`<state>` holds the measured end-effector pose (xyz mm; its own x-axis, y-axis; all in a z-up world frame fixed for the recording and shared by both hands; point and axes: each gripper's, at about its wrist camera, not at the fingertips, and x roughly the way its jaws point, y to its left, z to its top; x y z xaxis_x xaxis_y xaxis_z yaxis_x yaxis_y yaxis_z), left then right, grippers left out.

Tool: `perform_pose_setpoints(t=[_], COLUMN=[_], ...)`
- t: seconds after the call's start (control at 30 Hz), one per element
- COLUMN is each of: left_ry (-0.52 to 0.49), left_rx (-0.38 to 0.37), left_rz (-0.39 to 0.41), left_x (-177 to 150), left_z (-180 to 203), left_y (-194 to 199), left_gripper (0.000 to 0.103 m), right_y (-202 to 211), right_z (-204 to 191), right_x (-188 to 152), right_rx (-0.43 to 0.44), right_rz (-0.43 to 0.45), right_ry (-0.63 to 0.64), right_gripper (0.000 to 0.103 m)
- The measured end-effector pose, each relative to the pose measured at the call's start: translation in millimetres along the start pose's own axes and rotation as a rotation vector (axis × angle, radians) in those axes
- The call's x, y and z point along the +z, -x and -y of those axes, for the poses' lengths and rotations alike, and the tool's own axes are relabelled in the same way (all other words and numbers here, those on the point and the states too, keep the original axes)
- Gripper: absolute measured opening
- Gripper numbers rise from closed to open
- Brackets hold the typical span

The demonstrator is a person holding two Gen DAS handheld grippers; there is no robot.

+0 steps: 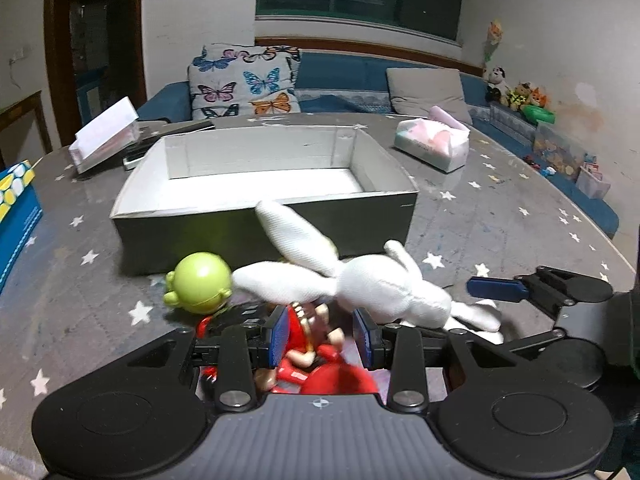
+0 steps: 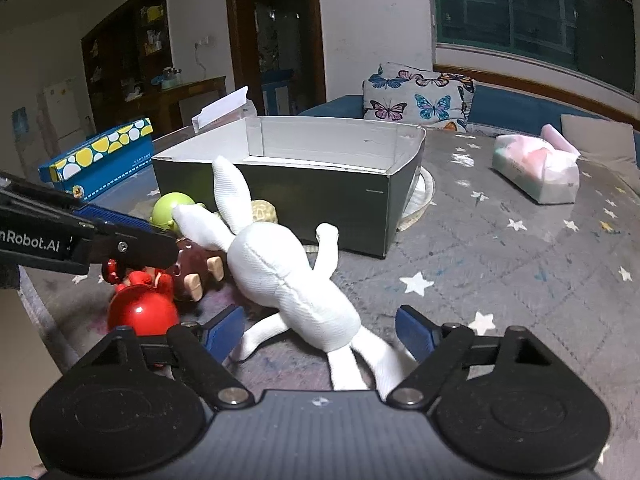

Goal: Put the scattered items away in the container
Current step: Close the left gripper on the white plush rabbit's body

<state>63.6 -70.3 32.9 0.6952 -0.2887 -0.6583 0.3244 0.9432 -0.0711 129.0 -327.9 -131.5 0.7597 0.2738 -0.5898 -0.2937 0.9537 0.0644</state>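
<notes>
A white plush rabbit (image 1: 380, 284) lies on the star-patterned table in front of the open grey cardboard box (image 1: 240, 240), ears toward the box. In the right wrist view my right gripper (image 2: 320, 336) stands open astride the rabbit (image 2: 288, 280), one blue pad on each side of its legs, neither pressing. My left gripper (image 1: 322, 336) is shut on a red and brown toy figure (image 1: 312, 344), seen from the side in the right wrist view as the brown-headed figure (image 2: 192, 268) under the left gripper (image 2: 160, 236). A green round toy (image 1: 200, 288) rests beside the rabbit's ear.
A tan toy (image 2: 264, 212) sits against the box wall (image 2: 320, 200). A tissue pack (image 1: 432, 144) lies at the right, a blue spotted box (image 1: 16, 208) at the left edge, a white card holder (image 1: 104, 136) behind. A sofa with cushions runs past the table.
</notes>
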Motion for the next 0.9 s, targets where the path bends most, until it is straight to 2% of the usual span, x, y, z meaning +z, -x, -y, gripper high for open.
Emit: perform_pose_setpoints(t=[0.07, 0.33, 0.57, 0.63, 0.7, 0.9], left_ry=[-0.007, -0.017, -0.037, -0.035, -0.025, 0.002], left_rx=[-0.009, -0.027, -0.045, -0.048, -0.052, -0.095], left_rz=[-0.003, -0.027, -0.026, -0.035, -0.047, -0.071], left_x=[2, 8, 15, 17, 18, 22], left_z=[2, 9, 15, 14, 13, 10], left_y=[-4, -18, -24, -28, -32, -43], left_gripper=[0.037, 0.037, 0.038, 0.038, 0.038, 0.039], right_y=[-4, -16, -21, -21, -20, -14], right_z=[0, 1, -2, -3, -3, 0], right_x=[1, 2, 6, 6, 6, 4], right_rx=[0.007, 0.04, 0.046, 0.046, 0.047, 0.05], right_rz=[-0.006, -0.028, -0.034, -0.033, -0.031, -0.032], right_ry=[0.007, 0.01, 0.063, 0.075, 0.074, 0.085], right_gripper=[0.081, 0.058, 0.057, 0.047, 0.043, 0.038])
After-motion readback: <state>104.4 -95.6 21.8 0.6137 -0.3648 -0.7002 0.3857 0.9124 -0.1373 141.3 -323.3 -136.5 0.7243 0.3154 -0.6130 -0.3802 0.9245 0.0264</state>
